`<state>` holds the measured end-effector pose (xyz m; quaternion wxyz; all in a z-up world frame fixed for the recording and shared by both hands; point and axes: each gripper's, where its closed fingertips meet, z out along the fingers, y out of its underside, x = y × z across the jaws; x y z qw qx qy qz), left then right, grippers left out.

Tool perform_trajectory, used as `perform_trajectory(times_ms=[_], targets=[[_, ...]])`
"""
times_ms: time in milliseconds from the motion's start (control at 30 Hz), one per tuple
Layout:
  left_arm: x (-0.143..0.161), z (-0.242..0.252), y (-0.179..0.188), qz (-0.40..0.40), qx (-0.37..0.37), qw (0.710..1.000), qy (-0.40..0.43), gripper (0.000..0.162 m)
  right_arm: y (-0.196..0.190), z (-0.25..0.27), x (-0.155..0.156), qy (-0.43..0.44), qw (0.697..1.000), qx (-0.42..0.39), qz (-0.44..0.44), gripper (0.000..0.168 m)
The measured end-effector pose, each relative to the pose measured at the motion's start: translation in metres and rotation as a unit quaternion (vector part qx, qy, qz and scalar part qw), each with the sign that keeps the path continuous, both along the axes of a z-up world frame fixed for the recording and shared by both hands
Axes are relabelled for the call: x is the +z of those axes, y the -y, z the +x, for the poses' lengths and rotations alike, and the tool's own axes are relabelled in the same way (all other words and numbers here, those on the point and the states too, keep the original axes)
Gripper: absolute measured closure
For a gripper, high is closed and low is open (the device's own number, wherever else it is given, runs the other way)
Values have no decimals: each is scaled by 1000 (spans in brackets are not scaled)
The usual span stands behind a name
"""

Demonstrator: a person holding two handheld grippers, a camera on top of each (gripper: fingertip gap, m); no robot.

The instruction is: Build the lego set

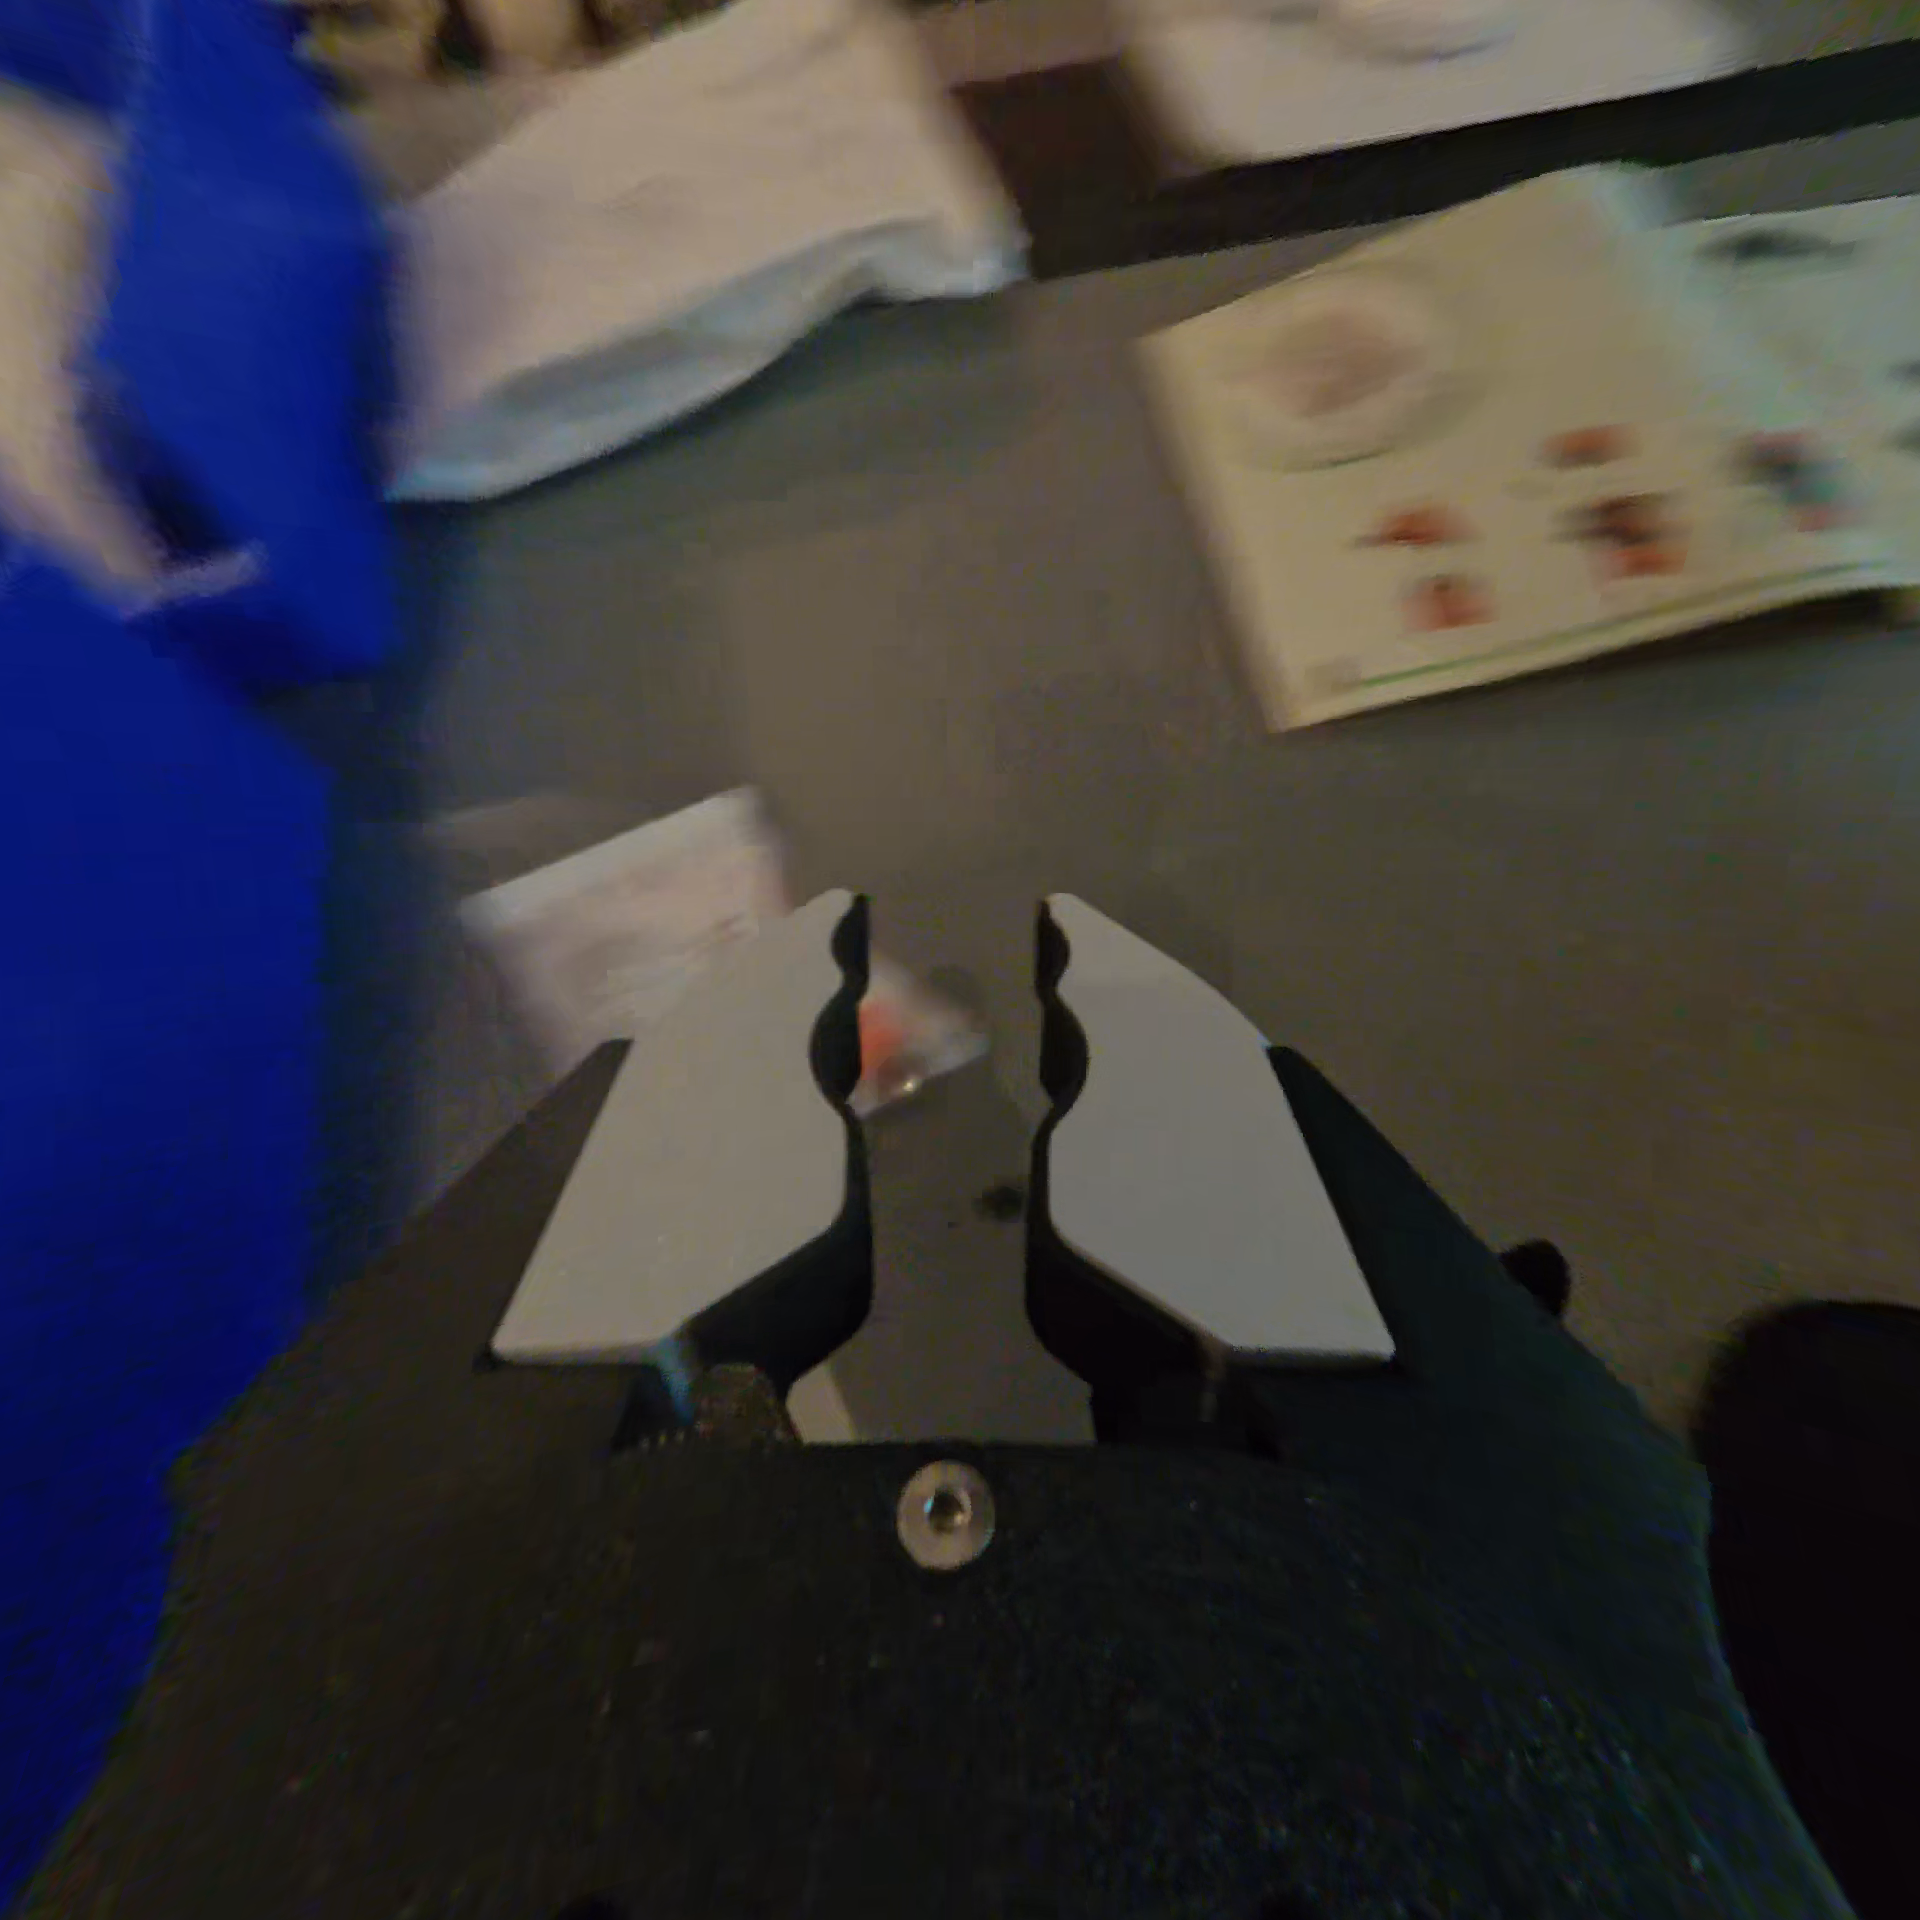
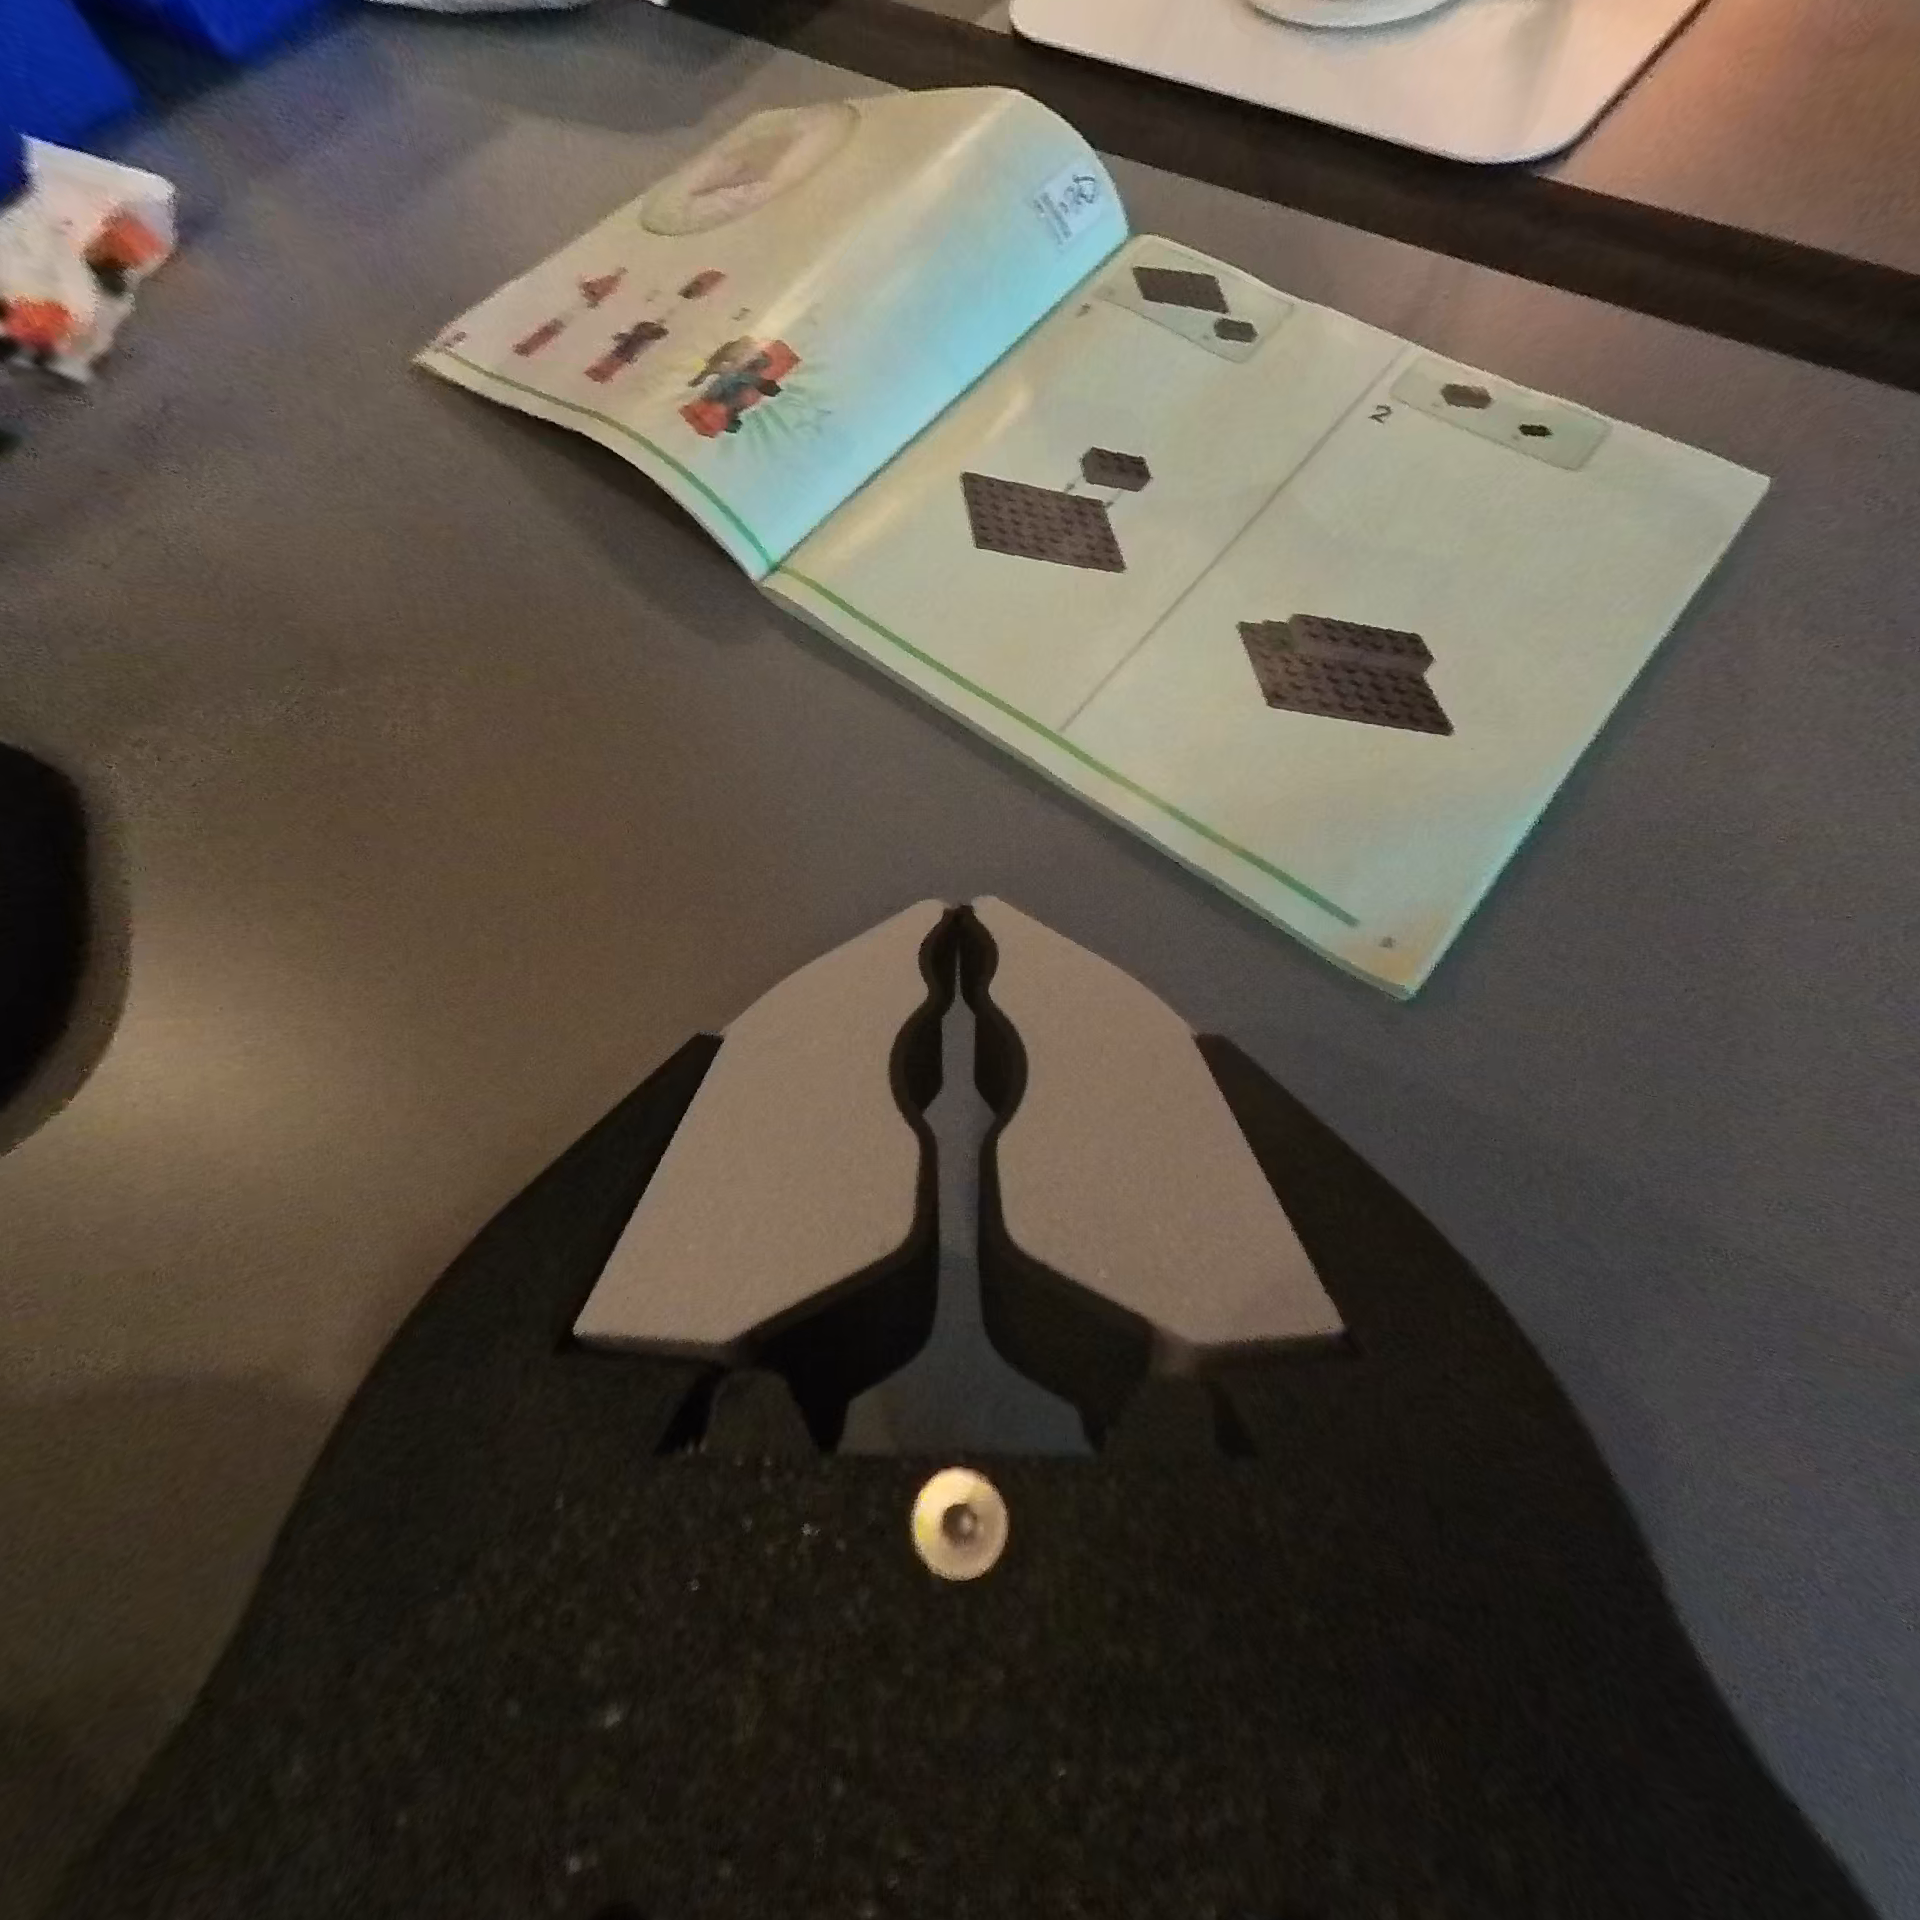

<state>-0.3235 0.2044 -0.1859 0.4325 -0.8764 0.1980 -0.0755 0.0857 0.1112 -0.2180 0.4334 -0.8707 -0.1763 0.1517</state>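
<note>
Since the table (image 2: 416,727) bears no loose bricks, the open instruction booklet (image 2: 1195,582) lies well ahead of the right gripper (image 2: 961,914), jaws together, empty. Left gripper (image 1: 951,914): jaws parted, empty, over the blurred parts bag (image 1: 644,925); judged light, crinkly, slippery, best pinched at an edge. Contents indistinct.

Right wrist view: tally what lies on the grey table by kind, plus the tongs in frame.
Open instruction booklet: 1
Bag of lego pieces, at the far left edge: 1
Light placemat, at the top edge: 1
Right tongs, shut and empty: 1
Total: 4
</note>
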Motion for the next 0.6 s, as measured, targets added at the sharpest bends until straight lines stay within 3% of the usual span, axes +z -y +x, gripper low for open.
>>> perform_trajectory(times_ms=[67,167,433,600], targets=[[-16,-27,-5,-60,13,998,28,117,1,-3,2,1,1000,7,5,168],[-31,-42,-14,-99,15,992,78,108,2,-6,1,10,1000,15,9,168],[-61,-75,-39,-124,73,987,78,88,3,-7,-6,22,1000,22,4,168],[-65,-73,-52,-130,71,985,91,92,3,-9,-10,21,999,30,-2,168]])
